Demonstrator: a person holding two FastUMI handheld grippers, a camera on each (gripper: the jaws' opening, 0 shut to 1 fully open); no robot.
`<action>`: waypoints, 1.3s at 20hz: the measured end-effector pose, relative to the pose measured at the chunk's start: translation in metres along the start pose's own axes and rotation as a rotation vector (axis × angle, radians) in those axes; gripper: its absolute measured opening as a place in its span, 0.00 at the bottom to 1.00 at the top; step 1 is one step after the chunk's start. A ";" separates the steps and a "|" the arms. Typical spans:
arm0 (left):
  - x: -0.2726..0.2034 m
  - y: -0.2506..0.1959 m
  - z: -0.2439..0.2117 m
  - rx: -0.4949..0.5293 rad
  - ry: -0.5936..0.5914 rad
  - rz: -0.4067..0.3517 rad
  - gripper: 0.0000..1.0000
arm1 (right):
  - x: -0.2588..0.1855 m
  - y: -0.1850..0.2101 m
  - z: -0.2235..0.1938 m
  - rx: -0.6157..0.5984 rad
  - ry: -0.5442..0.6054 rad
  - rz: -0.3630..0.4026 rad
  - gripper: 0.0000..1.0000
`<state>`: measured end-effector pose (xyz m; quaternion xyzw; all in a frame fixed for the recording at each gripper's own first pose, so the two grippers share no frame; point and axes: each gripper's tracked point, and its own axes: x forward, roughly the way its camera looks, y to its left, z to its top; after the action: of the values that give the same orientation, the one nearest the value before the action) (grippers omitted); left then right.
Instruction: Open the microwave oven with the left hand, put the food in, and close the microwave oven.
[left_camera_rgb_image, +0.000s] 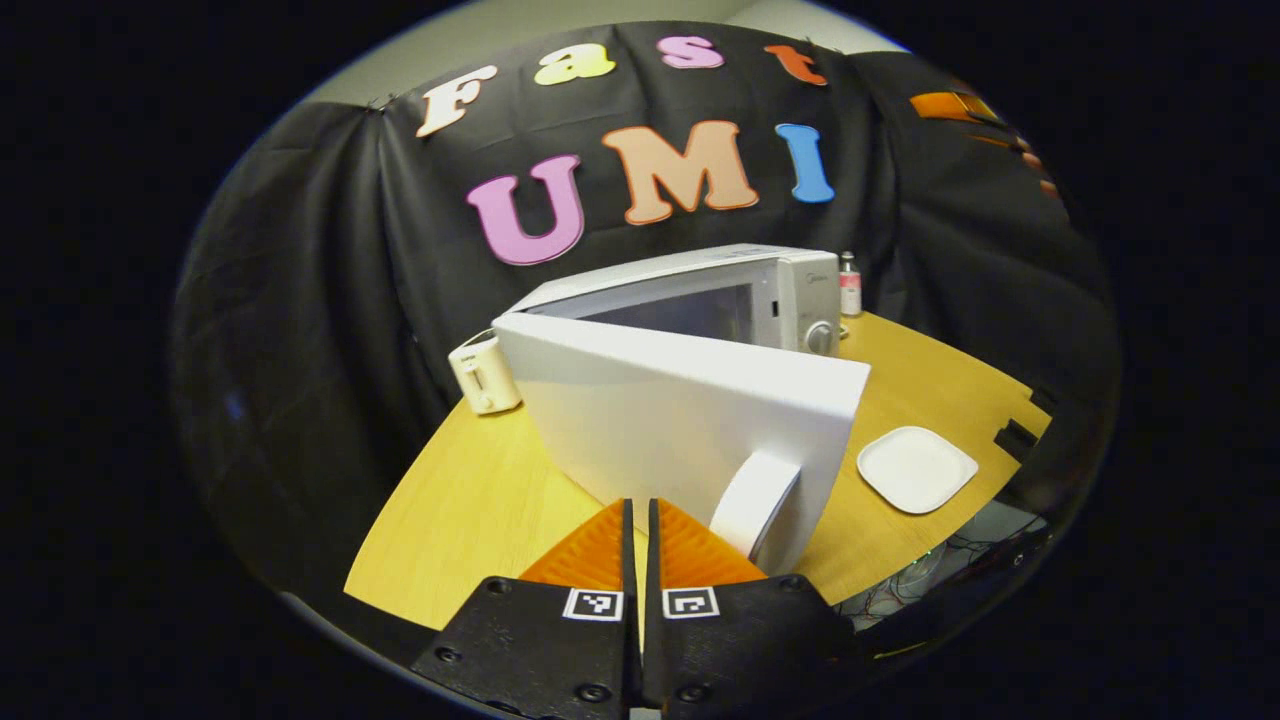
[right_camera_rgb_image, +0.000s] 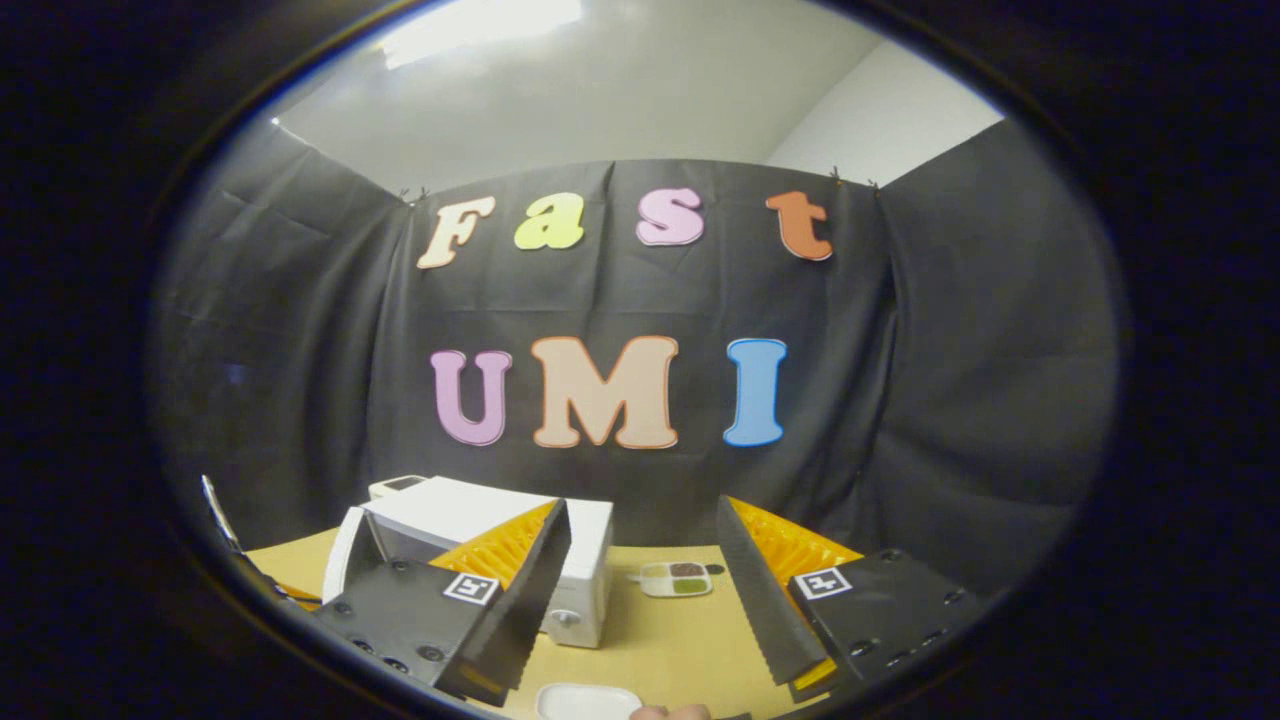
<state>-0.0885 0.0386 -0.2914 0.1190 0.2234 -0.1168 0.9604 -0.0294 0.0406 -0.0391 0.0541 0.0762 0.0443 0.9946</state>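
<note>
Left gripper view has the left gripper (left_camera_rgb_image: 640, 520) with its two fingers pressed together on nothing, just short of the white plastic microwave oven (left_camera_rgb_image: 780, 300), whose flat white door (left_camera_rgb_image: 690, 420) stands swung partway out straight ahead. The door's curved white handle (left_camera_rgb_image: 755, 500) sits just right of the fingertips, not touching them. Beyond the door's right edge lies a square white plate (left_camera_rgb_image: 917, 468) on the yellow wooden table (left_camera_rgb_image: 460, 500); a small white toaster (left_camera_rgb_image: 485, 375) stands off to the left.

From the right gripper view, the right gripper (right_camera_rgb_image: 640, 600) hangs high with its fingers spread wide and empty; the plate (right_camera_rgb_image: 588, 701) lies just below them, and a small compartment tray of food (right_camera_rgb_image: 678, 578) rests farther ahead. I judge the door needs swinging wider, pushing near the handle, before the right gripper goes down for the food.
</note>
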 end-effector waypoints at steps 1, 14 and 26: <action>0.005 -0.009 0.004 0.011 -0.006 -0.025 0.00 | -0.003 -0.007 0.001 -0.001 0.001 -0.018 0.86; 0.116 -0.093 0.065 0.075 -0.091 -0.178 0.00 | -0.068 -0.076 0.005 -0.023 0.005 -0.193 0.91; 0.191 -0.099 0.101 0.089 -0.102 -0.168 0.00 | -0.071 -0.102 0.006 -0.018 0.001 -0.274 0.91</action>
<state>0.0913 -0.1160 -0.3086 0.1362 0.1782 -0.2123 0.9511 -0.0906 -0.0679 -0.0341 0.0343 0.0829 -0.0913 0.9918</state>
